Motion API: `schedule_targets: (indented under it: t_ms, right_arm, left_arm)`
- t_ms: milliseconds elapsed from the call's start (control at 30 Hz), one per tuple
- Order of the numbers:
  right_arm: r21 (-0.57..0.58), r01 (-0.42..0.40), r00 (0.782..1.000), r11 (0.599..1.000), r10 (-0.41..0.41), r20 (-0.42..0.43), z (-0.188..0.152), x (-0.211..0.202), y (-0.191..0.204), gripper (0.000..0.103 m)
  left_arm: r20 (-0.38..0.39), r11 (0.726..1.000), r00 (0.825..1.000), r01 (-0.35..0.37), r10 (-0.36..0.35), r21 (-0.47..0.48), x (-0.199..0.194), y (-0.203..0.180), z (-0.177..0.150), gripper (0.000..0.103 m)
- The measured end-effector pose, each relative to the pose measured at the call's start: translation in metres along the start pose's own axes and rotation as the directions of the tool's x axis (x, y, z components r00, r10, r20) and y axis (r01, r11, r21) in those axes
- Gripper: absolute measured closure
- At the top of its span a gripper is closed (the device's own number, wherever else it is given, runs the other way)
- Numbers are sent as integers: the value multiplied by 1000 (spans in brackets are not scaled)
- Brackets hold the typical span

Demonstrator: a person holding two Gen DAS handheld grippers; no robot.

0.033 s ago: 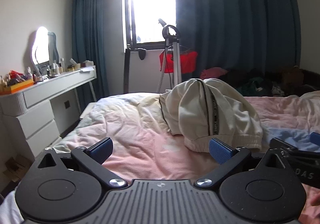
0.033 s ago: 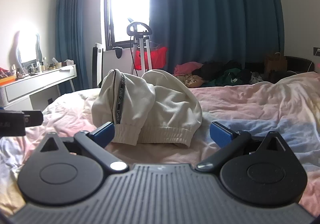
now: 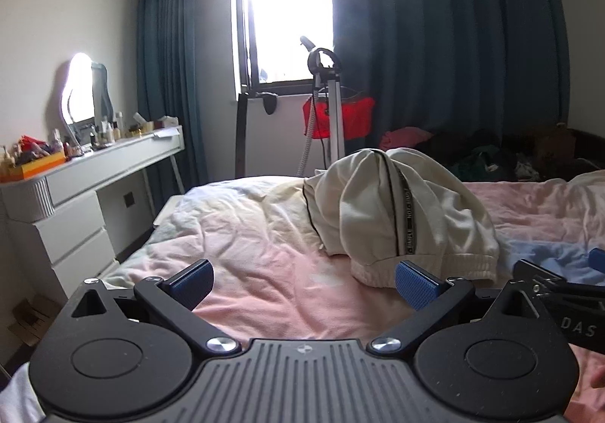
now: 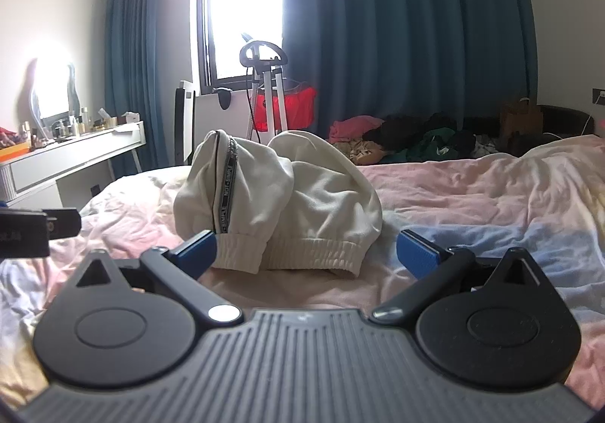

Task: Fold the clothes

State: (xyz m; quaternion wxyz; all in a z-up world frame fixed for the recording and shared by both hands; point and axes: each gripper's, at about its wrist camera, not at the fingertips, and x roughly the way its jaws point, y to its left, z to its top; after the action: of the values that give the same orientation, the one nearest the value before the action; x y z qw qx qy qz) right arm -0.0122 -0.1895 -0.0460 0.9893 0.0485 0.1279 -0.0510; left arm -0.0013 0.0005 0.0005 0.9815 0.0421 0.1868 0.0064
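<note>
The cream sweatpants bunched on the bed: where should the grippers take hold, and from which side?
Grip the two ribbed cuffs, one per gripper: the striped leg's cuff and the plain leg's cuff. Come in low from the near side, since both cuffs lie at the edge facing the grippers on the bedspread, while the rest of the cream sweatpants mounds up behind. Both grippers are open.

The left gripper [image 3: 304, 285] hangs spread wide over the pink duvet [image 3: 264, 271]; cream sweatpants [image 3: 408, 215] lie bunched just beyond its right fingertip [image 3: 416, 288].
</note>
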Motion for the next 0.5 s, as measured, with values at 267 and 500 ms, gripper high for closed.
schedule_targets:
  t_ms: [267, 500]
  right_arm:
    - [9, 1, 1000, 1000, -1, 18, 4, -3, 2, 0]
    - [20, -5, 1000, 1000, 5, -2, 4, -7, -3, 0]
  left_arm:
    - [31, 1000, 999, -8, 7, 7, -7, 3, 0, 0]
    - [59, 1000, 998, -14, 14, 13, -13, 5, -1, 0]
